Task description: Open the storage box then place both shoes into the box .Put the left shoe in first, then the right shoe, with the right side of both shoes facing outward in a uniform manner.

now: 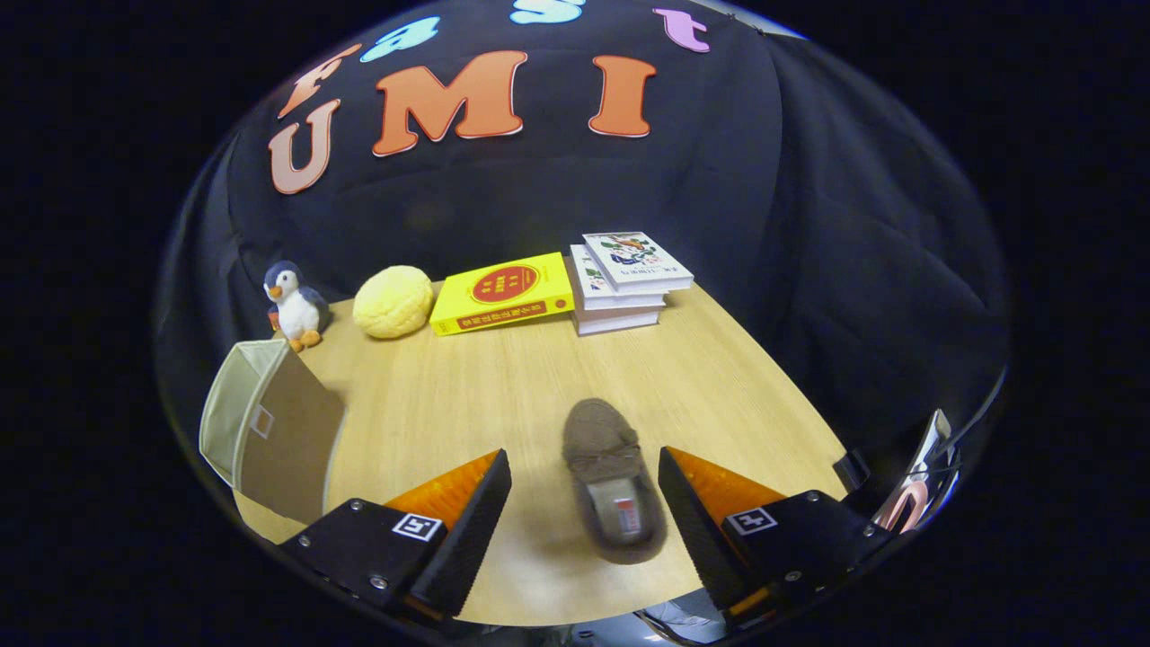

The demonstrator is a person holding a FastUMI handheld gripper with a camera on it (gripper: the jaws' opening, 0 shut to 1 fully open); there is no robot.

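The storage box [269,431] is seen at ten o'clock of the gripper [584,508], mouth open. The shoe [613,481], soft, light (likely floppy), lies between wide-open, empty fingers; its heel collar is judged the best hold.

Along the far edge of the pale wooden table [503,386] sit a small plush penguin [294,305], a yellow knobbly ball [393,302], a flat yellow book [501,292] and a stack of white books [624,283].
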